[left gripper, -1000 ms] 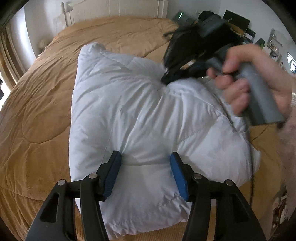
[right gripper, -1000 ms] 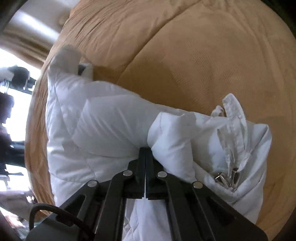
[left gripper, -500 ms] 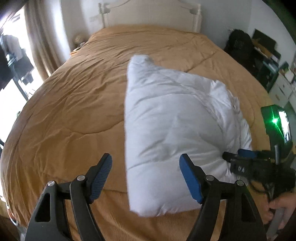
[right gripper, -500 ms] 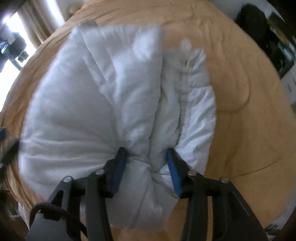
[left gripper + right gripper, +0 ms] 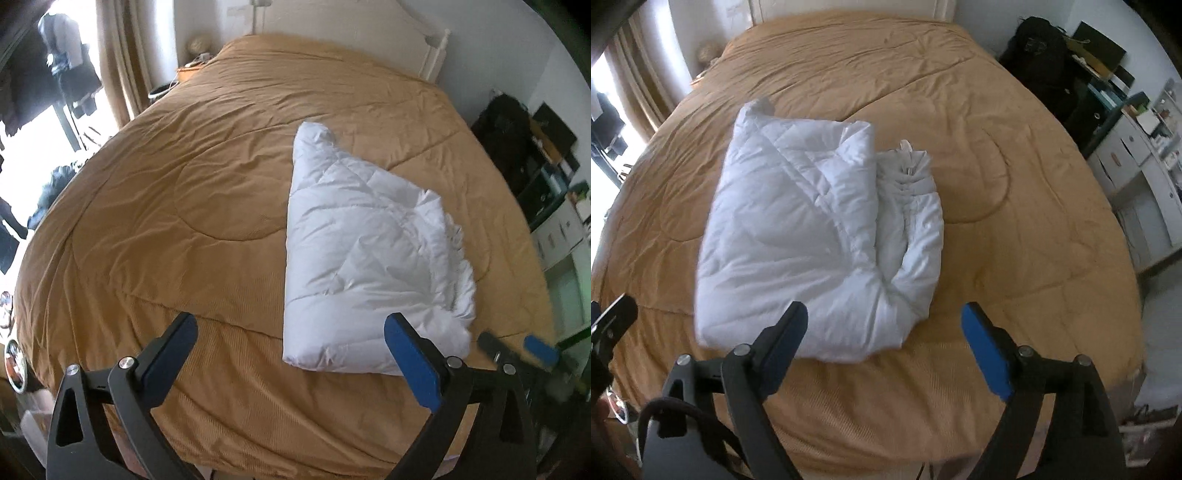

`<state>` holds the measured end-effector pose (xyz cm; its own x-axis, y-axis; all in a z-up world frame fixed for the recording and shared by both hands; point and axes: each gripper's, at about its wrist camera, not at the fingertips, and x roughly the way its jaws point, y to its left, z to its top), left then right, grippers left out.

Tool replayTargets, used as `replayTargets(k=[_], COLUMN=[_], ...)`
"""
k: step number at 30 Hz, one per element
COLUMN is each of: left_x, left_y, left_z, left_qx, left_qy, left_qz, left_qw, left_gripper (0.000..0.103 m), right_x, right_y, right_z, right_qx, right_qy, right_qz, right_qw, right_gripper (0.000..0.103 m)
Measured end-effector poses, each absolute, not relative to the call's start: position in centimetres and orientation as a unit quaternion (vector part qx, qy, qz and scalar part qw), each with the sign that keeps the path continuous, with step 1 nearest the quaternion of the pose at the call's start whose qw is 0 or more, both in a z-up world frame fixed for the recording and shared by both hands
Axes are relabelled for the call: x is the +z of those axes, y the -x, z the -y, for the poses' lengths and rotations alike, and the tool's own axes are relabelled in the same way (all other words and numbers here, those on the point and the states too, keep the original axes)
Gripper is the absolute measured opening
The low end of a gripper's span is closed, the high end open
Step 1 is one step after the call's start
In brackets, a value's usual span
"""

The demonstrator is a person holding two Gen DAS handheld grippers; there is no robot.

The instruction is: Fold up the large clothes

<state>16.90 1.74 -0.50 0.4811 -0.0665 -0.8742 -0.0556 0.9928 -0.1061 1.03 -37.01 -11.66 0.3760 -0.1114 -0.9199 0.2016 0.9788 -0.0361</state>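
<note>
While the white jacket [image 5: 365, 254] lies folded on the bed [image 5: 184, 206], both claws hang above the near edge of the bed and touch nothing. The jacket is a puffy, quilted bundle. It sits on the brown cover, nearer the foot of the bed than the headboard [image 5: 351, 33].

From the left wrist view, the left claw [image 5: 291, 350] has its two blue pads spread wide. Its jaws have just been opening, and there is nothing between them but the brown cover. The near corner of the jacket shows just past the right pad. The right claw [image 5: 517, 349] peeks in at the lower right, blurry, beside the jacket's near right corner.

From the right wrist view, the right claw [image 5: 886, 339] is also spread wide. Its jaws have just been opening too, and no cloth is pinched in them. The jacket [image 5: 812, 229] lies just beyond its tips. The big top fold covers the left part of the bundle. On the right side a scrunched strip with a zipper [image 5: 908, 173] shows, with a small white tab at its far end.

A curtain [image 5: 122, 59] hangs by a bright window on the left. White drawers [image 5: 1137, 173] stand on the right.
</note>
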Motion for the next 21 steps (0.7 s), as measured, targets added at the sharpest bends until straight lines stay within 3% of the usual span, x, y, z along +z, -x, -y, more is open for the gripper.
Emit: replayTargets(k=[3, 21], left_x=[1.1, 3.2], left_y=[-16.4, -10.0], left_z=[-2.5, -2.3], left_qx=[0.0, 0.021], left_qy=[0.061, 0.035], left_qz=[-0.511, -0.507], left_qw=[0.858, 0.861], left_gripper=[0.101, 0.102], right_x=[-10.0, -4.4], right_y=[0.5, 7.6], right_z=[35.9, 34.4], right_qx=[-0.077, -0.053], right_qy=[-0.053, -0.049], right_qz=[-0.556, -0.512], right_qw=[0.826, 0.856], right_gripper=[0.1, 0.102])
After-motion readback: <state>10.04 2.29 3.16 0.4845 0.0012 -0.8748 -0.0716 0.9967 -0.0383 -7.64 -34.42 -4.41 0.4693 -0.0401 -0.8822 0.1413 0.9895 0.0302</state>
